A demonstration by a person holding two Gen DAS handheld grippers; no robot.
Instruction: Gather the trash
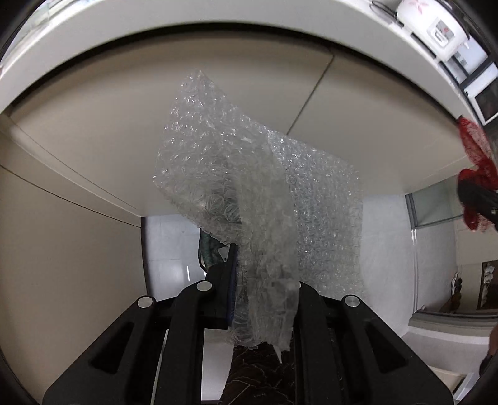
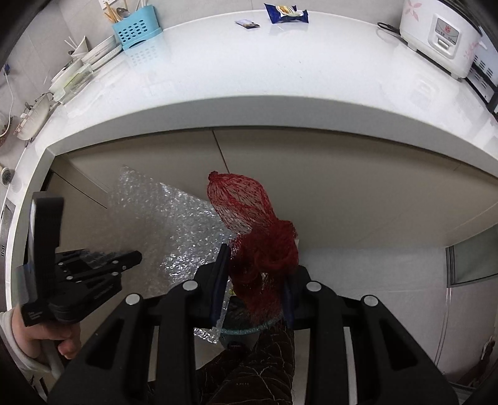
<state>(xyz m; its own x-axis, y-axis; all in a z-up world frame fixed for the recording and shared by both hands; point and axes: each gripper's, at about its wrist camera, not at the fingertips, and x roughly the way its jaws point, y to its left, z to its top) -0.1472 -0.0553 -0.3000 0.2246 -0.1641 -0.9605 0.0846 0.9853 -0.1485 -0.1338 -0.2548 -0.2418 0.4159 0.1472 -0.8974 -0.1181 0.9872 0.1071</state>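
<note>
Here both tongs are clamped: the left tongs (image 1: pixel 261 305) on a crumpled clear bubble-wrap sheet (image 1: pixel 249 187) standing up ahead, the right tongs (image 2: pixel 255 280) on a bunched red mesh net bag (image 2: pixel 255 227); a round bin rim (image 2: pixel 246 331) shows just beneath the right tongs.

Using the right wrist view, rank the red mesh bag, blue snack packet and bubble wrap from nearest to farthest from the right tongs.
1. Red mesh bag, clamped in the right tongs.
2. Bubble wrap, just to the left.
3. Blue snack packet, far back on the counter.
</note>
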